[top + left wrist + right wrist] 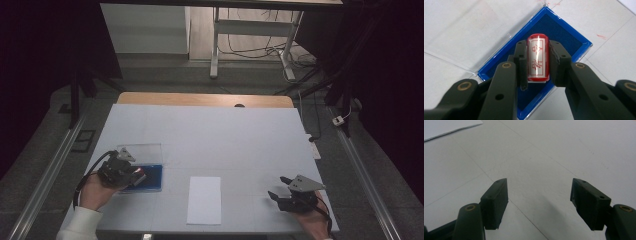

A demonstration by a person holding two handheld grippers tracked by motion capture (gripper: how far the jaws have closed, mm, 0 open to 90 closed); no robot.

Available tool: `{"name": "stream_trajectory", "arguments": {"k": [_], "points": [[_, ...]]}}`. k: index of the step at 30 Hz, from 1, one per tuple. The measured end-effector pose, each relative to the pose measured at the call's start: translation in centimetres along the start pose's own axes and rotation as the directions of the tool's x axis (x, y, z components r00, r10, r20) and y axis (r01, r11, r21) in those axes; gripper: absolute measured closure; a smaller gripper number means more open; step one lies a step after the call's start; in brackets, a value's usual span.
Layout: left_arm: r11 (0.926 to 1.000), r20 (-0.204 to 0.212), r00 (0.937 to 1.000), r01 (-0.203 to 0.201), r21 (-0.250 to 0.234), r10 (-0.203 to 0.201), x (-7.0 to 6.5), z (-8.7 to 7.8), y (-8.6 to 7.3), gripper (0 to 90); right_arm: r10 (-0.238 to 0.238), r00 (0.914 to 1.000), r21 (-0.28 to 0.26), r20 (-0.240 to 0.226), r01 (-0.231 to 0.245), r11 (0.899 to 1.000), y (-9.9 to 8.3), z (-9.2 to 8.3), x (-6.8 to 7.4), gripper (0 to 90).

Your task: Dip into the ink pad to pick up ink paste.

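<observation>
A red cylindrical stamp [538, 59] with a white label and red characters is clamped between the two black jaws of my left gripper [537, 51]. It hangs over a blue ink pad [564, 35] set in a clear plastic case. In the high view the left gripper [136, 176] sits at the front left, over the blue ink pad [152, 175], whose clear lid [142, 151] lies open behind it. A white sheet of paper [204, 199] lies at the front centre. My right gripper [279, 188] rests at the front right, open, with nothing between its jaws [539, 202].
A white mat covers the table [210, 135], with a wooden edge [200, 99] at the far side. A corner of the paper sheet [446, 127] lies beyond the right gripper. Red ink marks [601, 37] dot the mat beside the pad.
</observation>
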State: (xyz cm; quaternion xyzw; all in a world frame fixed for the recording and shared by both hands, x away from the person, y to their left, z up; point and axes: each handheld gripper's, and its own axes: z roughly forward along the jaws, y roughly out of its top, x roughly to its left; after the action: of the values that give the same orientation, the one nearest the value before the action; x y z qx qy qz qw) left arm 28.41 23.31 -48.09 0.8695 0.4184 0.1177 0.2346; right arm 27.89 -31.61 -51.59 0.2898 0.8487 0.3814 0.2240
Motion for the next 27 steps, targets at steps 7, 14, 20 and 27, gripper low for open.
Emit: {"name": "stream_trajectory", "arguments": {"k": [7,14,20,27], "points": [[0.9996,-0.016,0.9999,0.005,0.029,-0.004,-0.33,0.15,0.28,70.5,-0.003,1.0,0.002,0.005,0.003,1.0,0.05,-0.02,0.06,30.0],[0.9996,-0.022,0.9998,0.005,0.029,-0.005,-0.43,0.52,0.06,70.9,-0.002,1.0,-0.001,0.007,0.002,1.0,0.11,-0.17,0.09,30.0],[0.9994,-0.034,0.9994,-0.006,0.034,0.007,-0.64,0.58,0.12,70.9,-0.005,1.0,0.001,0.002,0.005,1.0,0.1,-0.1,0.11,30.0],[0.9996,-0.024,0.9996,-0.013,0.027,0.013,-0.49,0.61,0.02,70.9,-0.008,1.0,0.003,0.002,0.008,1.0,0.08,0.02,0.12,30.0]]}}
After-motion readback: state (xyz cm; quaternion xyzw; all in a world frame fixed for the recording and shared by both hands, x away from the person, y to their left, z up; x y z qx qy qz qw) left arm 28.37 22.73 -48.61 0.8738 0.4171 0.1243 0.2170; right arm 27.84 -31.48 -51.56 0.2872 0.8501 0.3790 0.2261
